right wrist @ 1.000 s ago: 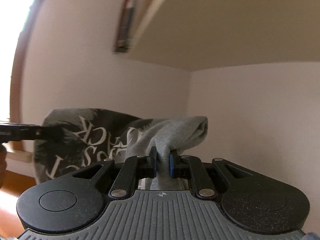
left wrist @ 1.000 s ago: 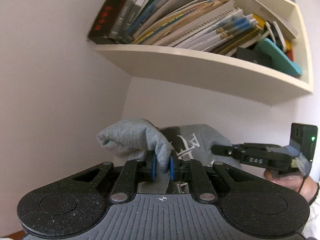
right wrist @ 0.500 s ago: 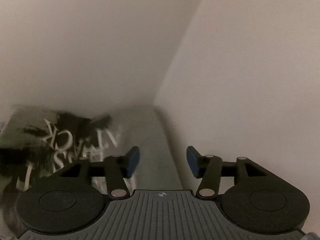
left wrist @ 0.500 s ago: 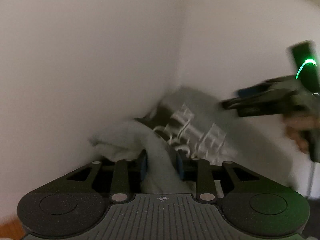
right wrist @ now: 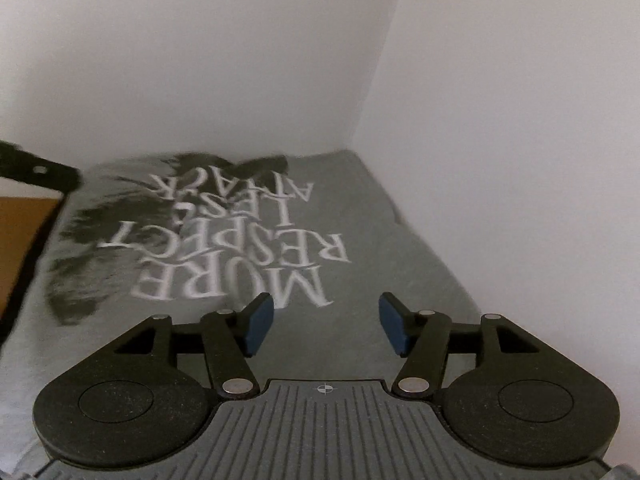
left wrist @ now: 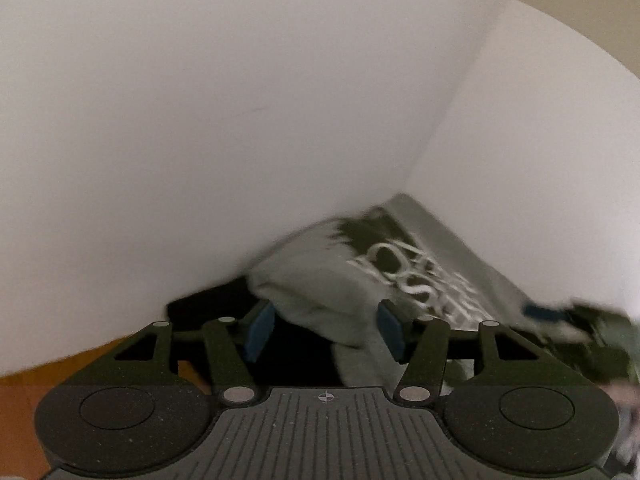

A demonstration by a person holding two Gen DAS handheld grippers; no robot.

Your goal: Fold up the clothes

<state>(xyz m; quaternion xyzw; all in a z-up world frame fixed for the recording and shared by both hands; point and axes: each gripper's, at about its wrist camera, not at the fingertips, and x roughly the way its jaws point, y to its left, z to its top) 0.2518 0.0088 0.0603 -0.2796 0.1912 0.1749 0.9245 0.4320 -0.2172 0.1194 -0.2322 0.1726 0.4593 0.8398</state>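
Soft, even, dim indoor light with no glare; fisheye bends the edges, corners go black, and motion blur smears the grey shirt [left wrist: 344, 280] in the left view.

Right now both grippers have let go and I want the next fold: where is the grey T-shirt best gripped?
Probably at the loose bunched edge of the grey T-shirt, which stands up from the surface between the open left gripper. Come in low from the near side. The printed middle ahead of the open right gripper lies flat, offering no fold to pinch.
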